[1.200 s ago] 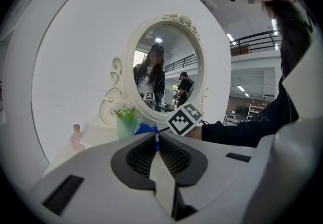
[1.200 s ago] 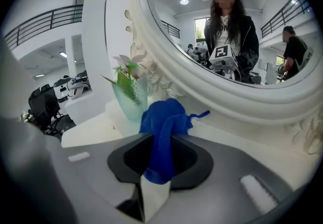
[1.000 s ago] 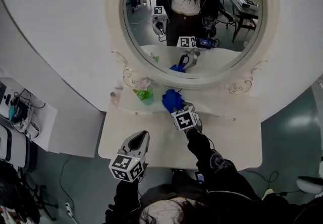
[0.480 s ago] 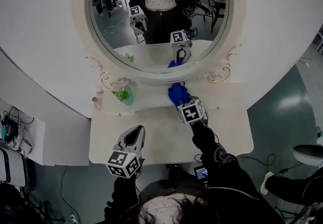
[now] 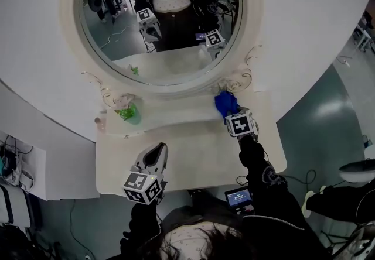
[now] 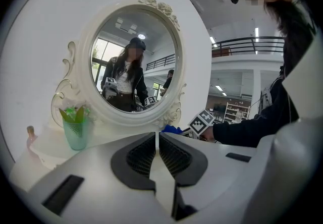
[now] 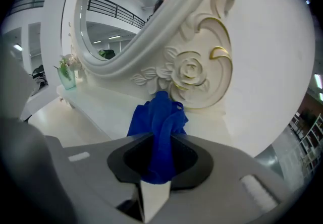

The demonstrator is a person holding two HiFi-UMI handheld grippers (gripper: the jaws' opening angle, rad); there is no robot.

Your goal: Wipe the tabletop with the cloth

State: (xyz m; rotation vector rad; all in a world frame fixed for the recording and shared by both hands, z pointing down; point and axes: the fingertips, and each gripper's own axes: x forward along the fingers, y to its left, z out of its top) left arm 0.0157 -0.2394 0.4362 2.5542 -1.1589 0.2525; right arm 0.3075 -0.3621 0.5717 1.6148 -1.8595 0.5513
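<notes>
Looking down, the head view showed the right gripper (image 5: pixel 233 114) holding the blue cloth (image 5: pixel 225 103) at the back of the tabletop (image 5: pixel 193 154), right of centre; the left gripper (image 5: pixel 156 152) hovered lower left. Left gripper view: jaws pressed together, empty. Right gripper view: jaws clamped the cloth below the mirror frame (image 7: pixel 194 74)

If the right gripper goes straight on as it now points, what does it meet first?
Probably the rose carving on the mirror frame; the cloth in its jaws would touch first.
</notes>
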